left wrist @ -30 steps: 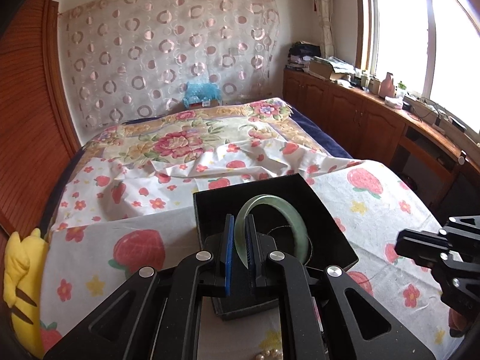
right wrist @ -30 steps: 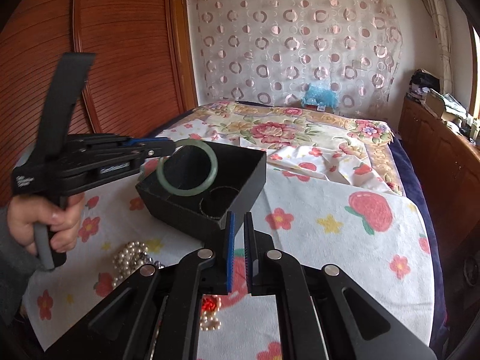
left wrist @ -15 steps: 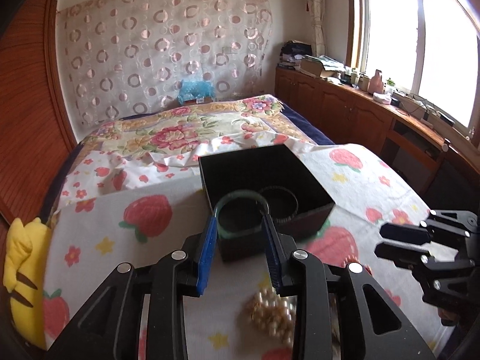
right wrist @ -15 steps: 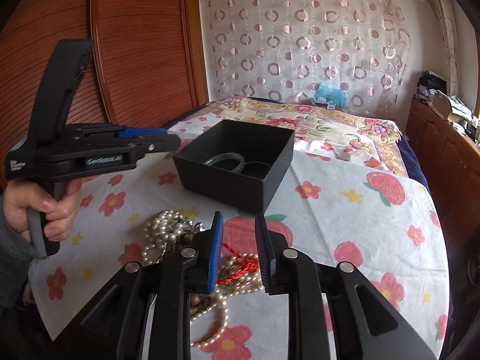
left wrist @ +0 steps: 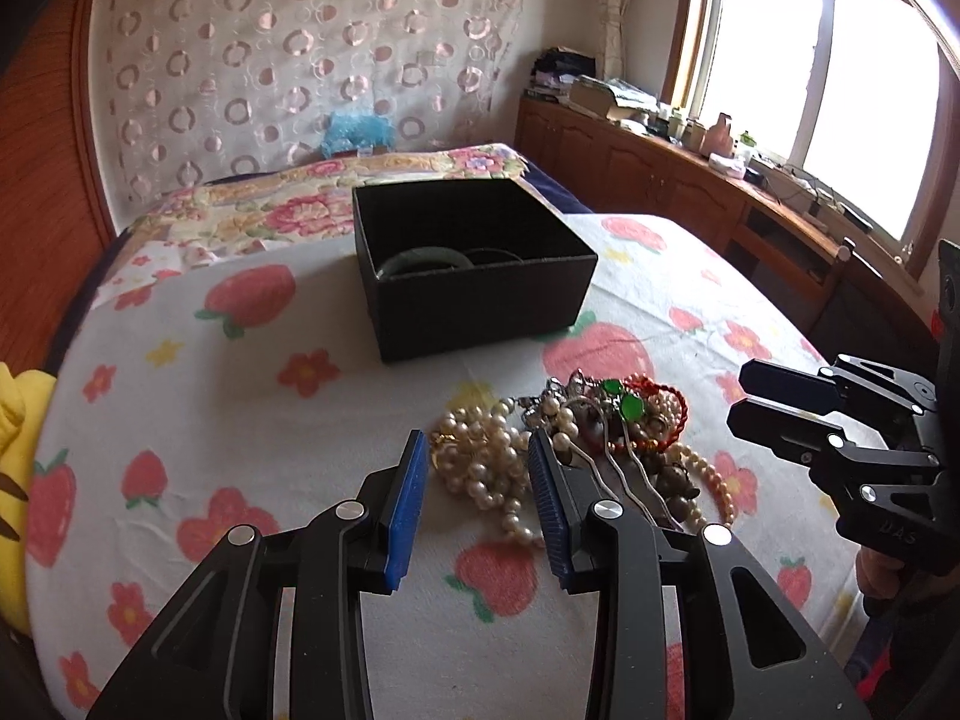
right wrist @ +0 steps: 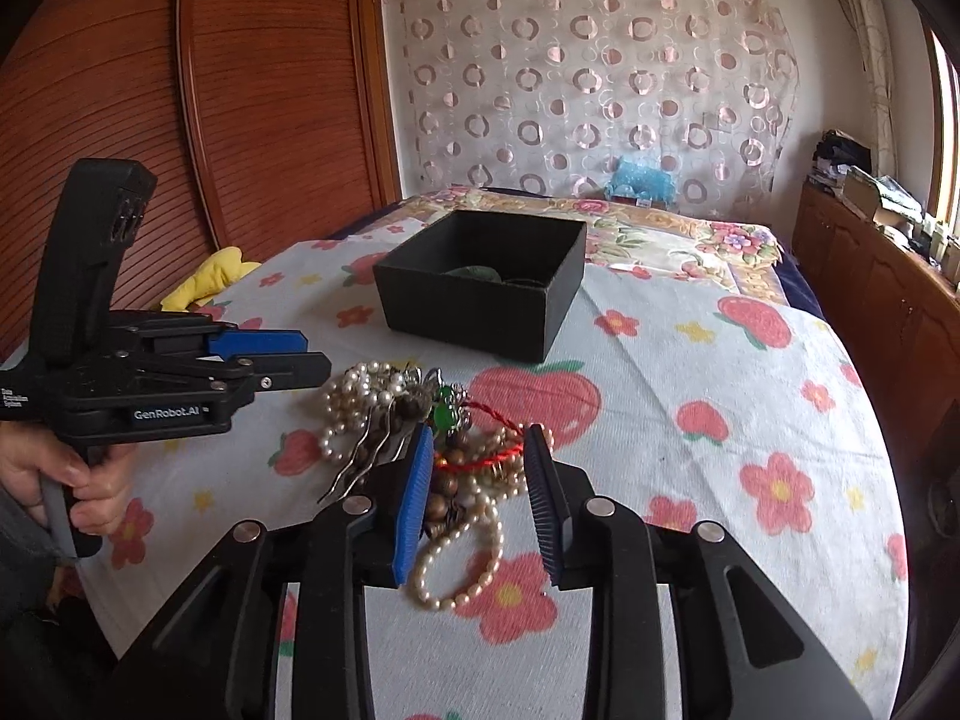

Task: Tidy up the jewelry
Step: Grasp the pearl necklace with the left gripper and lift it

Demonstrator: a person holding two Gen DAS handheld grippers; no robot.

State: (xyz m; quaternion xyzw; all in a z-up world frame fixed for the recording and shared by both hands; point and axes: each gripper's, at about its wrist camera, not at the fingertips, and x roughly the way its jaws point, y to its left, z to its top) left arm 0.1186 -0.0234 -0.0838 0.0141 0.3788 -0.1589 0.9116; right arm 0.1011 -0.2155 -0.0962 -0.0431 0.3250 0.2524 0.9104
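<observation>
A black open box (left wrist: 480, 300) (right wrist: 474, 312) stands on the strawberry-print cloth, and a green bangle (left wrist: 420, 258) (right wrist: 474, 270) lies inside it next to a dark ring. Nearer to me is a tangled jewelry pile (left wrist: 576, 438) (right wrist: 420, 408) with pearl strands (left wrist: 480, 462), a red cord bracelet (left wrist: 666, 396) and green stones (left wrist: 621, 399). My left gripper (left wrist: 477, 441) (right wrist: 315, 351) hangs over the pile's left edge. Its jaws are opening and grip nothing. My right gripper (right wrist: 478, 435) (left wrist: 741, 393) hovers over the pile's right side, its jaws opening above the wooden beads (right wrist: 447, 498), apart from them.
A yellow plush toy (left wrist: 12, 420) (right wrist: 210, 279) lies at the bed's left edge. Wooden cabinets (left wrist: 660, 180) with clutter run under the window on the right. A wooden wardrobe door (right wrist: 240, 90) stands to the left. A person's hand (right wrist: 78, 480) holds the left gripper's handle.
The left gripper let go of the green bangle, which now lies in the box. Both grippers drew back from the box to the jewelry pile, and both opened from shut.
</observation>
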